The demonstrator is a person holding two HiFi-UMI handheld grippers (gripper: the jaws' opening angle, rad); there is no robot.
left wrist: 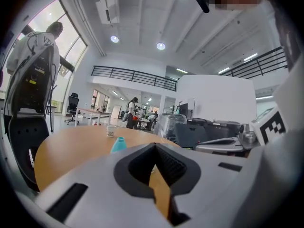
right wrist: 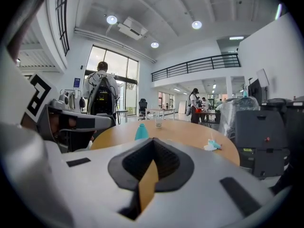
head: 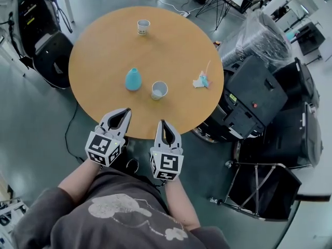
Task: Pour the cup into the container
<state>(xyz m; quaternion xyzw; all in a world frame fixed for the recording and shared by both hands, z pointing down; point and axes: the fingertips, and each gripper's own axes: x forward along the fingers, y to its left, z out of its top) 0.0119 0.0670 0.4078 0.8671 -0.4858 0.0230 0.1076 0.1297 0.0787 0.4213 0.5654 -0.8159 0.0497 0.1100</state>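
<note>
Two grippers are held side by side at the near rim of the round wooden surface [head: 104, 51], both pointing across it toward the teal container [head: 133, 79]. The left gripper [head: 126, 111] has its fingers [left wrist: 99, 175] pressed fully together with nothing between them, only the surface showing through the narrow slit below the pads. The right gripper [head: 163, 123] is the same, its fingers [right wrist: 204, 175] closed tip to tip and empty. The teal container, a small bottle-shaped vessel with a narrow neck, stands upright near the middle of the surface, ahead of both grippers and well apart from them. The paper cup [head: 159, 90] stands upright just to the right of the container and slightly nearer the person, not touching it. A second cup [head: 143, 26] stands well beyond the container, close to the far rim. A small teal and pink object [head: 201, 80] lies further right of the container, past the paper cup, near the right rim.
</note>
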